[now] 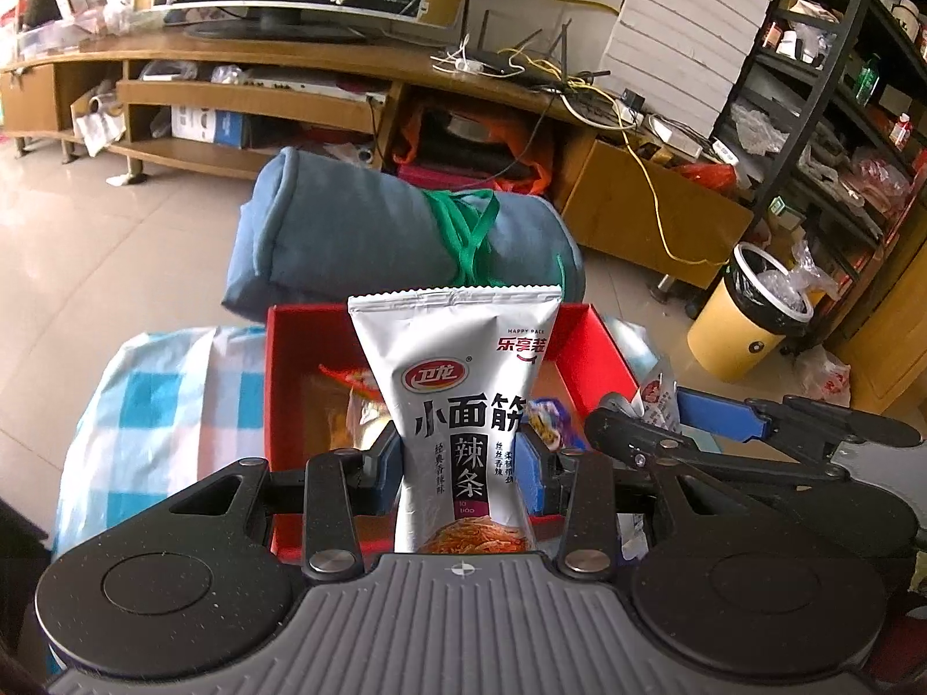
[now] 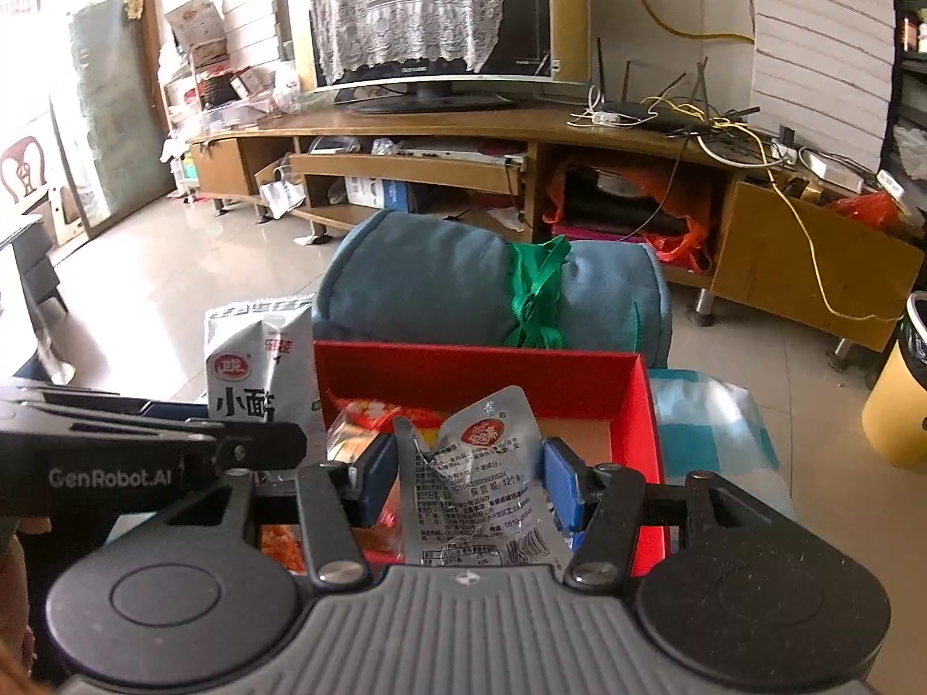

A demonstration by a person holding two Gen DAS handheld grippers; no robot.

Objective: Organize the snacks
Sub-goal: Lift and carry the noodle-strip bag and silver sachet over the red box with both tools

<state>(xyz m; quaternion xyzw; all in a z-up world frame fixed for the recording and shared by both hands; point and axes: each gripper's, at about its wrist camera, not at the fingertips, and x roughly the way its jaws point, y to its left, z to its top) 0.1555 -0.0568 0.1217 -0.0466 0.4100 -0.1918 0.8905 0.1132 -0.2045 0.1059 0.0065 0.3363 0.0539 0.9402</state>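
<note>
My left gripper [image 1: 460, 472] is shut on a tall silver snack bag [image 1: 463, 405] with black Chinese characters, held upright over the red box [image 1: 585, 341]. The same bag shows at the left in the right wrist view [image 2: 255, 370]. My right gripper [image 2: 469, 478] is shut on a crumpled silver snack packet [image 2: 481, 475] with a red round logo, held over the red box [image 2: 481, 373]. Orange snack packets [image 2: 371, 423] lie inside the box. The right gripper also shows at the right in the left wrist view [image 1: 649, 434].
The box sits on a blue and white checked cloth [image 1: 162, 399]. A rolled blue blanket [image 1: 371, 226] tied with green ribbon lies just behind it. A wooden TV stand [image 2: 452, 133], a yellow bin [image 1: 747, 313] and a black shelf [image 1: 834, 87] stand beyond.
</note>
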